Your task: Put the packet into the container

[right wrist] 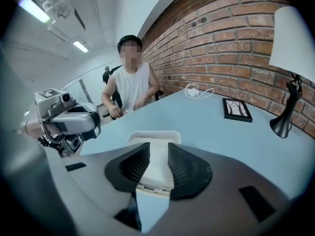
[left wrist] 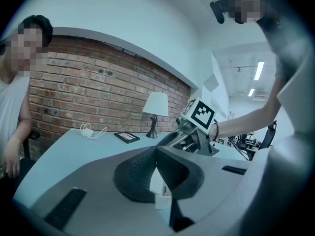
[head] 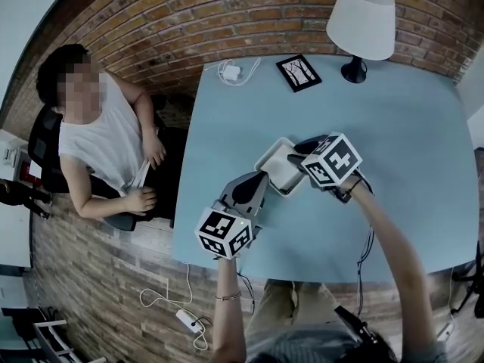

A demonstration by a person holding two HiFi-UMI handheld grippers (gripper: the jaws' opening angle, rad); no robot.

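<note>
White and flat, the packet [right wrist: 156,170] is clamped between the fingers of the right gripper [right wrist: 158,146], which are held apart only by the packet itself; its far end reaches over the shallow white container [right wrist: 150,133] just ahead. In the head view this gripper hangs above the right part of the container [head: 265,159]; the left gripper [head: 262,177] meets the near-left corner. In the left gripper view its fingers [left wrist: 140,168] are drawn together at the tips, pinched on a white sliver that looks like the container's rim.

Around the container the pale blue table [head: 401,134] is bare to the right and ahead, with every edge well away. The lamp [head: 361,21], black picture frame [head: 298,72] and white charger [head: 231,72] stand along the far edge by the brick wall [head: 189,13]; a seated person [head: 98,134] is just beyond the left edge.
</note>
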